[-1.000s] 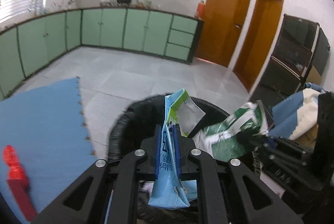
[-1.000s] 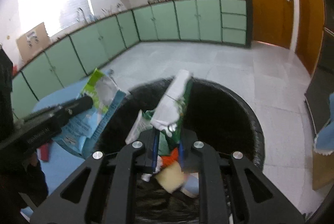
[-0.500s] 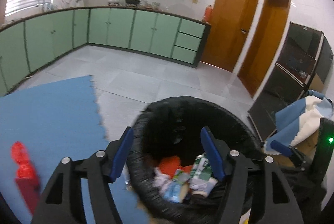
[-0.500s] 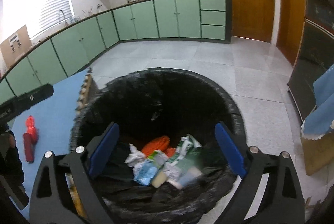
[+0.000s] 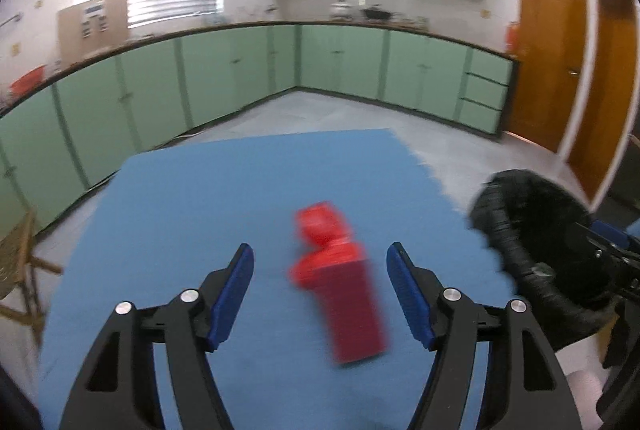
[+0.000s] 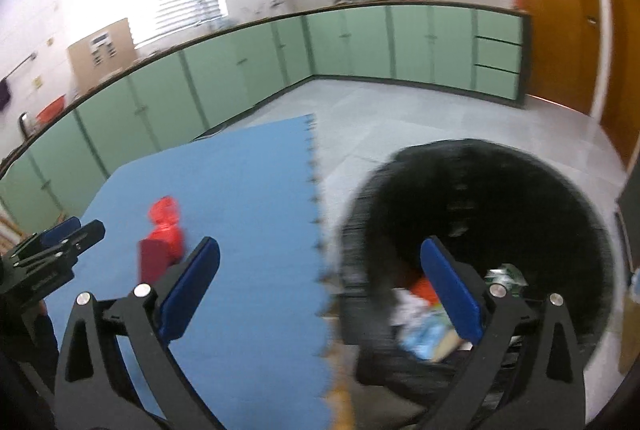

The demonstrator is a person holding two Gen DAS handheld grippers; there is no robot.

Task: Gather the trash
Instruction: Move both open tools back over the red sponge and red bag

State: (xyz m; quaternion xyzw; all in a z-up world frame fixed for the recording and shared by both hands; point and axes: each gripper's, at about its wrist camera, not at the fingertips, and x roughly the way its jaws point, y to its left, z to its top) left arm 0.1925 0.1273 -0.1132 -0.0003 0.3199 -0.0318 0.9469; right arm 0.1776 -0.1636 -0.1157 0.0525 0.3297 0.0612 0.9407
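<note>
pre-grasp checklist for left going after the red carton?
1. Left gripper open, nothing held: ok.
2. Red carton lies on the blue mat, between the jaws in the left view: ok.
3. Carton's exact outline: cannot tell, blurred.
4. Right gripper open, off to the bin side: ok.
5. Bin beside the mat, mouth open: ok.

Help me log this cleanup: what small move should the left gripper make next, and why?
Probably ease the open left gripper forward around the red carton. It lies alone on the blue mat, between the spread fingers, outside the bin.
</note>
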